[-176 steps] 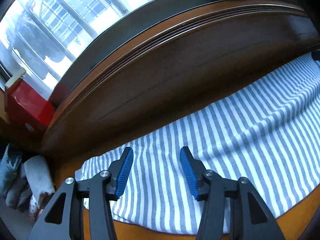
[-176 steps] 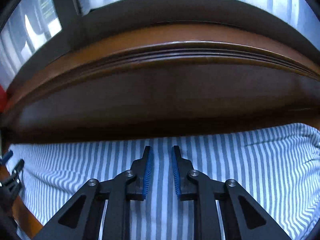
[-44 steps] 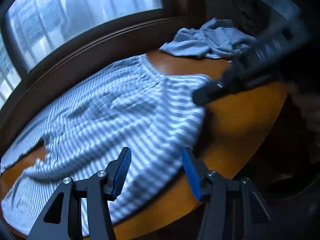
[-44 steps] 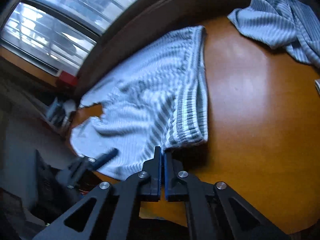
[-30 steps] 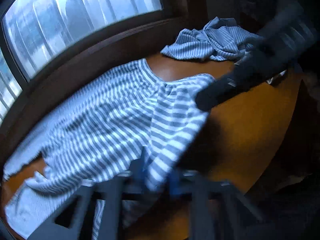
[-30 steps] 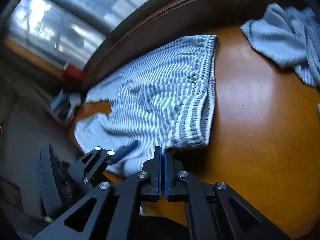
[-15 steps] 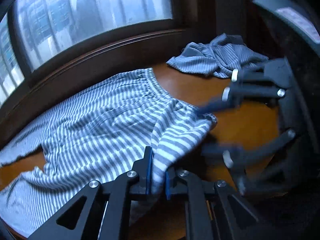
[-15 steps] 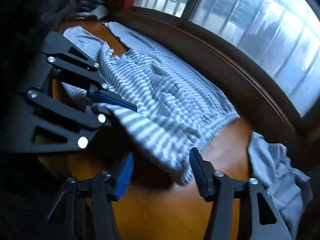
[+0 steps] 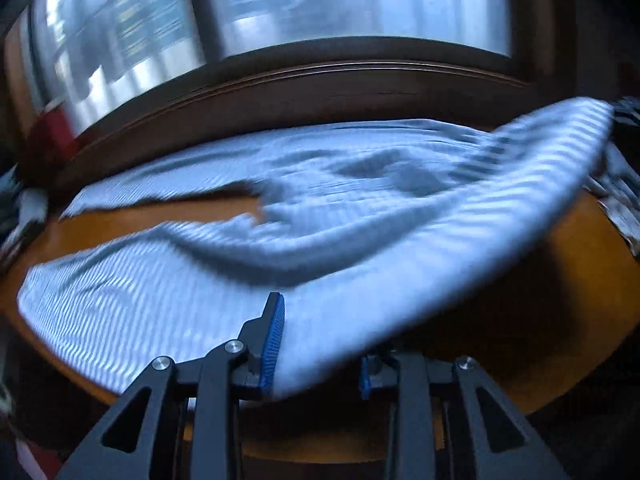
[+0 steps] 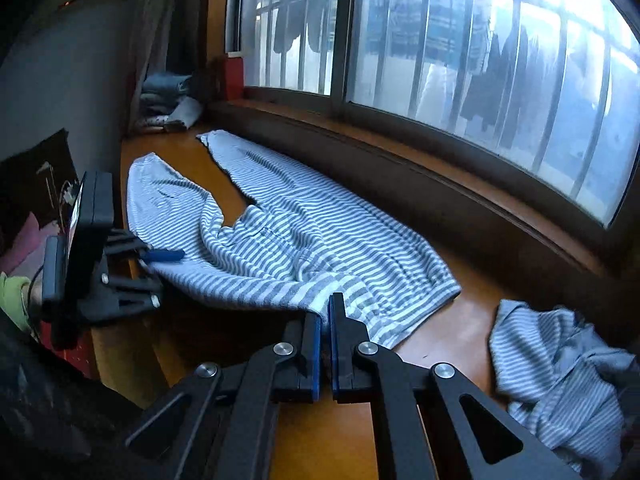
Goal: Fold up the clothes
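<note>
Grey-and-white striped trousers (image 10: 304, 236) lie along the wooden window ledge (image 10: 452, 344), legs toward the far left. My right gripper (image 10: 329, 312) is shut on the near corner of the waistband and holds it a little above the wood. My left gripper (image 10: 160, 258) shows at the left in the right wrist view, with the near edge of the trousers in it. In the blurred left wrist view the trousers (image 9: 360, 216) drape over my left gripper (image 9: 320, 340); its fingers stand apart and the cloth hides the right one.
A crumpled striped garment (image 10: 560, 376) lies at the right end of the ledge. Folded clothes (image 10: 168, 108) and a red box (image 10: 234, 74) sit in the far left corner. The window frame (image 10: 440, 168) runs along the back. The ledge's front edge is just below my grippers.
My right gripper has shut on the waistband corner and lifted it. My left gripper's fingers, pinched on the cloth half a second ago, now stand apart under it. The left view swung left.
</note>
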Demonstrator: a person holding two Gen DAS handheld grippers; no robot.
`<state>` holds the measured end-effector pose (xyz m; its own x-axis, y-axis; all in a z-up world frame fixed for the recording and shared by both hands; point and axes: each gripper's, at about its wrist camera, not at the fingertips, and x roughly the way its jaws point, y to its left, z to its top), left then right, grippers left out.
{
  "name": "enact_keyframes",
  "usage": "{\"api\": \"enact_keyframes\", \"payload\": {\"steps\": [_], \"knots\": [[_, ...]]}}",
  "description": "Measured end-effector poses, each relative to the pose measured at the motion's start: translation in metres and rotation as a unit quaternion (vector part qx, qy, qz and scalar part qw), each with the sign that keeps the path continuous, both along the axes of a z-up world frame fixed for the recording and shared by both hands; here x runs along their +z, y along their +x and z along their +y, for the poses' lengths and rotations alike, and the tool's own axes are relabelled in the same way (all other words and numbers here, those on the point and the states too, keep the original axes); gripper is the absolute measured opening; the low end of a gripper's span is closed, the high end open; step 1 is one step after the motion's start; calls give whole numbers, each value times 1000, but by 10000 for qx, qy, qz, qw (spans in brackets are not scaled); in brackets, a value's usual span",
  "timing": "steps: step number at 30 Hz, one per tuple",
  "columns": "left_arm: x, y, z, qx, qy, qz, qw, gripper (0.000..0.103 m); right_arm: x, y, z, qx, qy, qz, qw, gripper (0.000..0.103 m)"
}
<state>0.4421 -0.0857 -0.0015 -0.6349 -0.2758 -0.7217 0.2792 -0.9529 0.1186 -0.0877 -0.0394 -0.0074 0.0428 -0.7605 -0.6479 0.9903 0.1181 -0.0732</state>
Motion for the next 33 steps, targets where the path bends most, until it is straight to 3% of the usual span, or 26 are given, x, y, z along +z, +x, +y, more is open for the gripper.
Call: {"api": "enact_keyframes", "payload": {"steps": [5,6,7,10,15,18,23,28,33], "knots": [[-14,4,-27,328,31,-129,9994,26,1,-6,1,-37,87,-3,10000,4],[-14,8,-32,416,110,-97,9990,12,0,-8,-1,-50,112,-47,9999,4],[-12,11,-38,511,256,-122,9983,6,-1,-9,-2,-63,145,-77,9998,4],[6,36,-45,612,603,-74,9963,3,-10,-7,-1,-4,384,-153,9991,4],[40,67,-43,638,378,-417,9964,3,-35,7,4,278,986,-232,9945,4],[63,63,-44,550,207,-583,9966,3,-38,12,4,409,1134,-256,9924,4],[112,21,-58,33,-164,-645,9978,3,-7,-6,-14,300,905,-379,9947,4],[141,-57,-90,-494,-225,-586,9968,3,22,-37,-51,-34,653,-512,9965,4],[116,-149,-109,-791,-367,-826,9928,3,-13,-81,-114,-573,1012,-678,9909,4]]}}
